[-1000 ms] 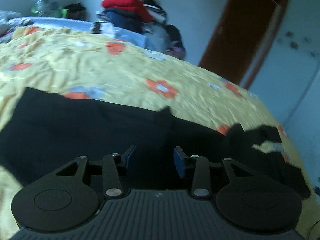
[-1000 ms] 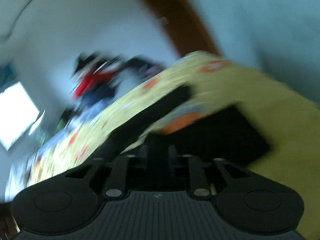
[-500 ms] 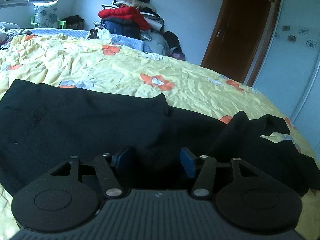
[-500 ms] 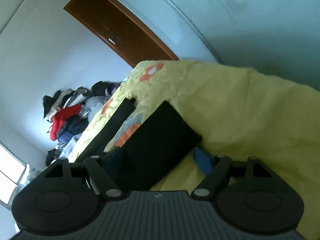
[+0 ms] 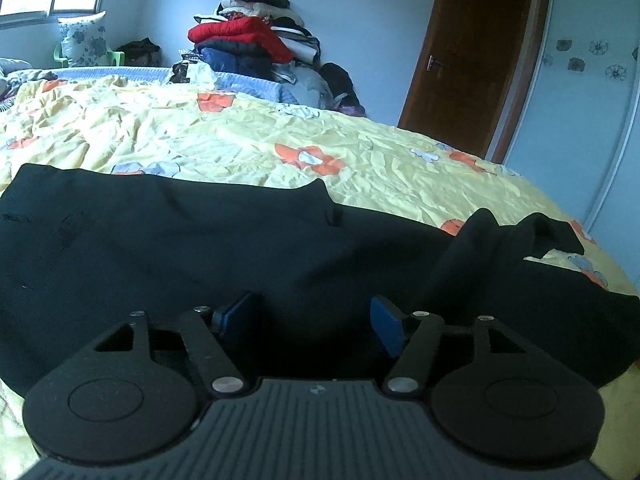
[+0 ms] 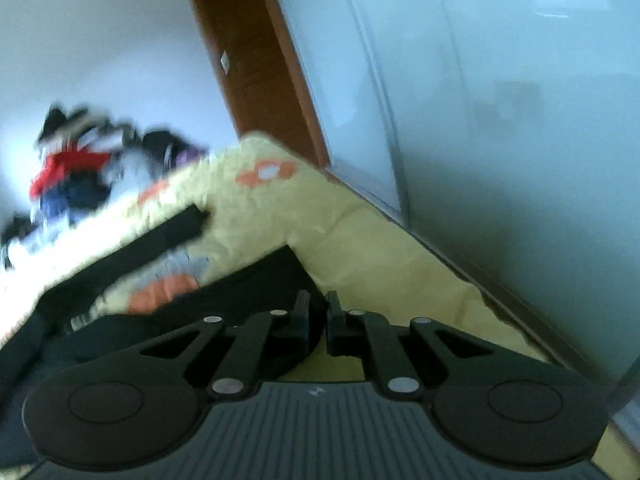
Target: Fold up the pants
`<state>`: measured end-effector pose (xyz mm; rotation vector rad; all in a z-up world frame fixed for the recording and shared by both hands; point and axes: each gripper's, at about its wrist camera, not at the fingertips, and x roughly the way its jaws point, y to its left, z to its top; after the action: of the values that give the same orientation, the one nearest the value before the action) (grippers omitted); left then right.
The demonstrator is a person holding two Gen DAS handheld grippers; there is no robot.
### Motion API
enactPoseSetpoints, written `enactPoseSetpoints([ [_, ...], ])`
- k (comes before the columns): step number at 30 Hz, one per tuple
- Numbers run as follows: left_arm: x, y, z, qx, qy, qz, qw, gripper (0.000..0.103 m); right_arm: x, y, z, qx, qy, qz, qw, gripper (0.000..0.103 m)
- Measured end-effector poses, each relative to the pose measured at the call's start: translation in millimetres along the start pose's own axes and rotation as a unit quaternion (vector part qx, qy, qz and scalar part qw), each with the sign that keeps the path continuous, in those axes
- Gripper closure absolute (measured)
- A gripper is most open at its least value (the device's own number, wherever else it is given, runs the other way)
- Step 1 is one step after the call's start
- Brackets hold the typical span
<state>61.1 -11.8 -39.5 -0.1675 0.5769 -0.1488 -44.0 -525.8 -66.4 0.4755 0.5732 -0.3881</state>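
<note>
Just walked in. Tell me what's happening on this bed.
A person with a hand-held gripper in each hand is folding black pants spread across a yellow flowered bedspread. The left hand-held gripper is open, its blue pads apart over the middle of the pants. The right hand-held gripper is nearly closed, apparently pinching a pant leg near the bed's edge, though that view is blurred. No fold is finished yet.

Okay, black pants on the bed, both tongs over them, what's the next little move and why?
Probably carry the leg end across toward the waist. The right tongs look nearly shut on the pants at a leg end, while the left tongs hang open over the middle; one leg end lies rumpled.
</note>
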Motion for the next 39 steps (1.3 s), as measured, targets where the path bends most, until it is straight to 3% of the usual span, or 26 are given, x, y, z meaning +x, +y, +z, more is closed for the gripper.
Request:
enactPoseSetpoints([
  [2, -0.2, 0.3, -0.7, 0.000, 0.000, -0.003, 1.0000, 0.032, 4.3, -3.0, 0.3, -0.013, 0.018, 0.001, 1.000, 0.090],
  [4, 0.4, 0.8, -0.9, -0.002, 0.001, -0.006, 1.0000, 0.031, 0.3, -4.0, 5.3, -0.035, 0.017, -0.019, 0.999, 0.078],
  [6, 0.7, 0.6, -1.2, -0.002, 0.001, -0.008, 1.0000, 0.029, -6.6, -7.1, 13.0, -0.071, 0.013, -0.061, 0.996, 0.052],
  [7, 1.0, 0.4, -1.1, -0.001, 0.002, -0.009, 1.0000, 0.027, -8.6, -8.5, 17.7, -0.092, 0.007, -0.086, 0.992, 0.046],
  [8, 1.5, 0.2, -1.0, 0.000, 0.003, -0.011, 0.9999, 0.026, -11.2, -8.6, 24.3, -0.125, -0.009, -0.129, 0.984, 0.040],
  [9, 2.0, -0.4, -0.9, 0.002, 0.004, -0.013, 0.9999, 0.024, -12.3, -5.9, 30.4, -0.165, -0.023, -0.172, 0.971, 0.039],
  [10, 2.4, -0.9, -0.9, 0.004, 0.005, -0.014, 0.9999, 0.022, -11.1, 0.3, 35.2, -0.218, -0.035, -0.218, 0.950, 0.039],
  [11, 2.6, -1.0, -1.1, 0.004, 0.006, -0.015, 0.9999, 0.022, -6.4, 9.9, 37.7, -0.284, -0.046, -0.268, 0.920, 0.033],
  [12, 2.6, -0.8, -1.3, 0.004, 0.006, -0.016, 0.9999, 0.022, 1.6, 23.1, 36.3, -0.362, -0.055, -0.314, 0.876, 0.022],
  [13, 2.8, -0.7, -1.4, 0.003, 0.006, -0.016, 0.9998, 0.021, 11.0, 37.7, 30.4, -0.448, -0.063, -0.347, 0.822, 0.016],
  [14, 2.9, -0.6, -1.4, 0.003, 0.006, -0.017, 0.9998, 0.021, 21.6, 52.7, 19.5, -0.538, -0.071, -0.366, 0.756, 0.003],
  [17, 3.2, -0.8, -1.2, 0.003, 0.006, -0.018, 0.9998, 0.020, 57.5, 78.5, -20.0, -0.749, -0.035, -0.366, 0.550, 0.000],
  [18, 3.3, -0.8, -1.2, 0.003, 0.006, -0.019, 0.9998, 0.020, 64.1, 84.3, -31.0, -0.792, -0.022, -0.346, 0.502, 0.000],
  [19, 3.2, -0.4, -1.3, 0.001, 0.006, -0.021, 0.9998, 0.019, 65.4, 92.1, -35.7, -0.811, -0.011, -0.318, 0.491, 0.000],
  [20, 3.2, 0.1, -1.3, -0.001, 0.006, -0.023, 0.9997, 0.019, 64.1, 104.1, -32.5, -0.807, 0.000, -0.284, 0.518, 0.000],
  [21, 3.5, 0.4, -1.2, -0.002, 0.006, -0.025, 0.9997, 0.018, 61.7, 115.6, -22.5, -0.782, 0.000, -0.259, 0.566, 0.000],
  [22, 3.8, 0.4, -1.2, -0.003, 0.006, -0.027, 0.9996, 0.017, 56.0, 125.7, -8.8, -0.745, -0.006, -0.230, 0.626, 0.000],
  [23, 4.2, 0.2, -1.1, -0.002, 0.006, -0.028, 0.9996, 0.016, 47.5, 136.2, 10.9, -0.685, -0.018, -0.187, 0.704, 0.000],
  [25, 4.7, -1.0, -1.0, 0.002, 0.008, -0.029, 0.9996, 0.014, 34.4, 142.4, 45.0, -0.545, -0.039, -0.093, 0.833, 0.000],
  [27, 4.9, -1.1, -1.1, 0.003, 0.008, -0.028, 0.9996, 0.014, 34.8, 138.2, 70.9, -0.385, -0.021, 0.012, 0.922, 0.000],
  [28, 4.9, -1.1, -1.2, 0.002, 0.008, -0.029, 0.9995, 0.014, 40.9, 135.3, 77.8, -0.307, 0.000, 0.055, 0.950, 0.000],
  [30, 4.9, -0.5, -1.3, -0.001, 0.008, -0.031, 0.9995, 0.013, 56.8, 127.9, 82.5, -0.186, 0.036, 0.117, 0.975, 0.000],
  [32, 4.8, 0.3, -1.3, -0.003, 0.007, -0.033, 0.9994, 0.013, 73.8, 121.5, 79.8, -0.084, 0.049, 0.167, 0.981, 0.000],
  [34, 5.0, 0.6, -1.2, -0.004, 0.007, -0.035, 0.9994, 0.013, 96.2, 114.2, 79.7, 0.013, 0.065, 0.191, 0.979, 0.000],
  [36, 5.3, 1.1, -1.0, -0.005, 0.007, -0.036, 0.9993, 0.012, 115.4, 104.6, 76.3, 0.107, 0.076, 0.220, 0.967, 0.000],
  [39, 5.7, 1.5, -1.0, -0.006, 0.007, -0.038, 0.9992, 0.011, 133.0, 101.2, 71.0, 0.175, 0.079, 0.220, 0.956, 0.000],
])
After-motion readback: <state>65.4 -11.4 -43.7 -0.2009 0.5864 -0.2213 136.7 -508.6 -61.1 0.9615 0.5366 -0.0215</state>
